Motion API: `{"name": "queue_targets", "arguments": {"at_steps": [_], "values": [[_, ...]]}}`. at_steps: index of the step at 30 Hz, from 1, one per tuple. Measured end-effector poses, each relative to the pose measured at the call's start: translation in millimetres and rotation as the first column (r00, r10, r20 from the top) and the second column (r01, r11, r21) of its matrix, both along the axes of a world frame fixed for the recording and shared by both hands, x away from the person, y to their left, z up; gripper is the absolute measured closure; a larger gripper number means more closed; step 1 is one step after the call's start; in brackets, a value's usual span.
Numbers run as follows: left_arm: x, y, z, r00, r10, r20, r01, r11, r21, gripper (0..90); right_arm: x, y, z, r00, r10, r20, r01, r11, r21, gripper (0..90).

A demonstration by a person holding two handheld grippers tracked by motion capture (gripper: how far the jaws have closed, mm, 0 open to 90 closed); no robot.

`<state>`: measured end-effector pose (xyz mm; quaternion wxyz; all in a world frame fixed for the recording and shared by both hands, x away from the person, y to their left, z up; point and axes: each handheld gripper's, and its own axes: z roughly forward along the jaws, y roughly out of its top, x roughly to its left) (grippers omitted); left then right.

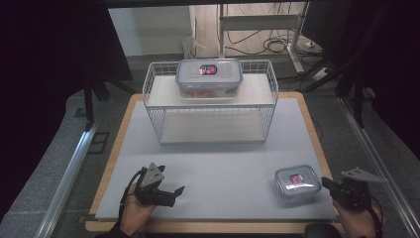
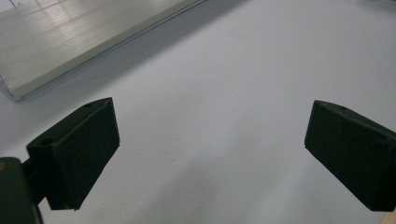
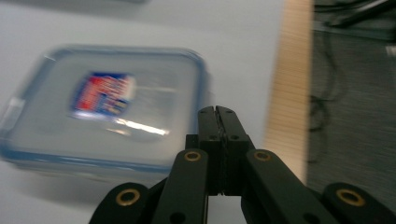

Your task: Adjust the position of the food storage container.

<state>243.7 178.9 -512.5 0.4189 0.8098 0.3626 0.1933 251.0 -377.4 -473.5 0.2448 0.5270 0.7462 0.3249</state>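
Small container [image 3: 100,112] label [image 3: 103,93]: red-blue, writing blurred, unreadable.

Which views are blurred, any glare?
Right gripper view: motion blur smears the small container, a glare streak on its lid; the shut right gripper stays sharp. Left gripper view: sharp, soft shadow beneath the rack's shelf. High view: sharp, dark surroundings.

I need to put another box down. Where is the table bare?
The grey mat is bare between the wire rack and the near edge, from the left gripper across to the small container. The right near corner is crowded by that container and the right gripper.
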Motion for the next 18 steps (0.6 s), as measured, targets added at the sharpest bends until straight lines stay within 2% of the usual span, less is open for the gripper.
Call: {"name": "queue_targets", "arguments": {"at_steps": [2,3,4,5,7,12,18], "values": [[0.2,-0.3,-0.4,1.0000,-0.003,-0.003,0.003,1.0000,0.000,2.9,0.6,-2.2,-1.5,0.9999,-0.005,-0.011,0.005,1.000,0.005,89.6],[0.2,-0.5,-0.6,1.0000,-0.003,-0.003,0.003,1.0000,0.001,2.9,2.2,-4.7,-5.6,0.9994,0.001,-0.036,0.001,1.000,0.031,89.6],[0.2,-0.5,-0.6,1.0000,-0.003,-0.003,0.003,1.0000,0.001,2.9,2.2,-4.7,-5.6,0.9994,0.001,-0.036,0.001,1.000,0.031,89.6],[0.1,-0.6,-0.4,1.0000,-0.004,-0.003,0.004,1.0000,0.001,2.9,3.1,-3.1,-9.0,0.9980,0.019,-0.060,-0.017,0.999,0.035,89.7],[0.3,-0.8,-0.6,1.0000,-0.003,-0.005,0.003,1.0000,0.001,2.9,2.9,-0.5,-9.5,0.9977,0.017,-0.066,-0.016,1.000,0.018,89.7],[0.6,-1.5,-1.1,0.9999,-0.002,-0.010,0.002,1.0000,0.006,2.9,1.8,4.1,-9.7,0.9967,0.036,-0.073,-0.034,0.999,0.029,89.7],[1.1,-2.3,-1.8,0.9999,-0.004,-0.016,0.004,1.0000,0.006,2.9,1.0,20.8,-11.5,0.9909,0.095,-0.094,-0.091,0.995,0.047,89.7]]}}
